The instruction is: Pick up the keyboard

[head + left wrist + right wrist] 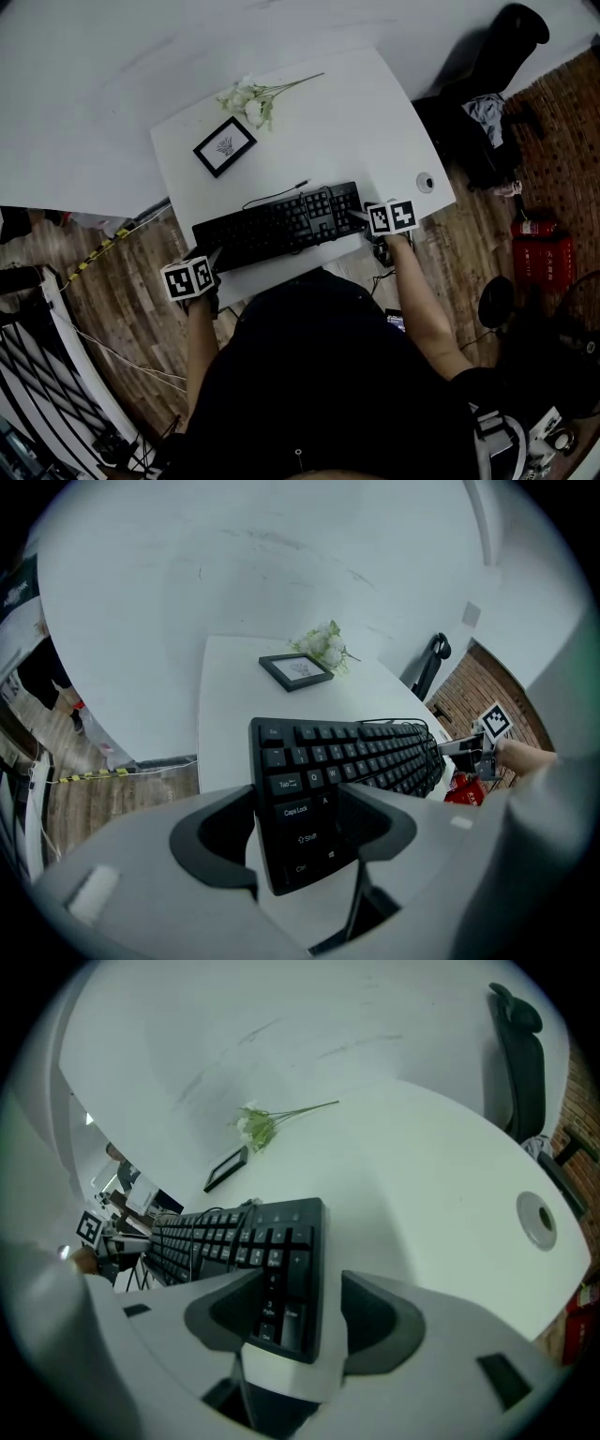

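1. Lying flat on the white table (375,112) close to its near edge, the black keyboard (281,225) sits directly in front of the person. Its long axis runs from the person's left to right, with the left end angled slightly nearer the body.
2. Governing relation: each end of that long axis has its own tool. The left gripper (295,832) is at the Ctrl corner and the right gripper (298,1302) is at the number-pad end. Neither hand is nearer than the other.
3. Left gripper: its jaws stand apart with the keyboard's left corner between them. One jaw is outside the end and the other is over the keys beside the A. No pinch is evident.
4. Right gripper: its jaws are spread wide around the number-pad corner. A pale gap shows between the keyboard's end and the outer jaw, so there is no grip.
5. Assessment: the keyboard is not yet raised. The lift depends on both tools closing on their ends and rising together to keep the long axis level. The cable (277,197) trailing from the back edge could drag.
6. Writing: the left gripper view gives Esc, Tab, Caps Lock, Shift, Ctrl and A. The number-pad legends are too small to read reliably. No brand is visible.
7. Surroundings: a picture frame (225,146) and white flowers (251,101) lie farther back, well apart from the keyboard. A round grommet (425,182) sits at the table's right. A red fire extinguisher (542,251) stands off the table.
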A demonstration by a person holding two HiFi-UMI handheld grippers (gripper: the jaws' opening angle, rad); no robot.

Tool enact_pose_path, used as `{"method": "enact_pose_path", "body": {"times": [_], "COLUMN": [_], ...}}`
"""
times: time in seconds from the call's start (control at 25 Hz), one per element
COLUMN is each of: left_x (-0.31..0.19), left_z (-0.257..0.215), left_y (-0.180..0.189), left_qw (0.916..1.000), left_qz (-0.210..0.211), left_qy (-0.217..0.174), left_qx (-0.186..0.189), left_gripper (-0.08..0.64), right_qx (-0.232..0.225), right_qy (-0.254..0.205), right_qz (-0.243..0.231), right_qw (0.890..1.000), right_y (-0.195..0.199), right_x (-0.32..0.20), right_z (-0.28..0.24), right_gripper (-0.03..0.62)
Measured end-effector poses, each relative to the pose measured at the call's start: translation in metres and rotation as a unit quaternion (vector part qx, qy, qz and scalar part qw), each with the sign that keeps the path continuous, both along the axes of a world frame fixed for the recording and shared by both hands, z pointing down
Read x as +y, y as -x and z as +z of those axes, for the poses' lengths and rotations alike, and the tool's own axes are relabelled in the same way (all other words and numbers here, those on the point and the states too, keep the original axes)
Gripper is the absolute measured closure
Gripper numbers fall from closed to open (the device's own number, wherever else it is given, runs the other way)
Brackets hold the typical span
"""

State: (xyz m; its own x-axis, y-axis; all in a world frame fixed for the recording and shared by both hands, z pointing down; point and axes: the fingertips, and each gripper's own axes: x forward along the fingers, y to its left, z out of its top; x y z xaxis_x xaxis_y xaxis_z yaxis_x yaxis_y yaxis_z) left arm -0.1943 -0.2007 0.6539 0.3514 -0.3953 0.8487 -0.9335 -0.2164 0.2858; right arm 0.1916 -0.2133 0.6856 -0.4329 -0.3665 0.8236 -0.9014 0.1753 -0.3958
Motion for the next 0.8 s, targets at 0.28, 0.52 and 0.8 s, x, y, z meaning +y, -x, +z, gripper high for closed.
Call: {"method": "enact_pose_path", "body": {"times": [0.28,0.52,0.8], "left_x": [0.0008,0.0010,-0.0001], "left_z": [0.0039,0.0055,0.0057], "left_y": [0.0001,-0.0003,0.0016], "left_qw": [1.0000,0.9999,0.9999], "left_qz": [-0.001,-0.002,-0.003], "left_qy": [0.006,0.011,0.014], "left_qx": [-0.003,-0.002,-0.004], "left_gripper": [0.276,0.276,0.275], "right_qx": [-0.016,-0.029,-0.053], "right_qy": [0.037,0.052,0.063], "right_qz": [-0.015,-0.019,-0.014], "right_qw": [0.999,0.998,0.996], "right_y": [0.0014,0.0011,0.0079], "right_x": [-0.0012,-0.0006,-0.0004], "right_z": [0.0055,0.0071,0.0060], "right_gripper": [0.370,0.371,0.399]}}
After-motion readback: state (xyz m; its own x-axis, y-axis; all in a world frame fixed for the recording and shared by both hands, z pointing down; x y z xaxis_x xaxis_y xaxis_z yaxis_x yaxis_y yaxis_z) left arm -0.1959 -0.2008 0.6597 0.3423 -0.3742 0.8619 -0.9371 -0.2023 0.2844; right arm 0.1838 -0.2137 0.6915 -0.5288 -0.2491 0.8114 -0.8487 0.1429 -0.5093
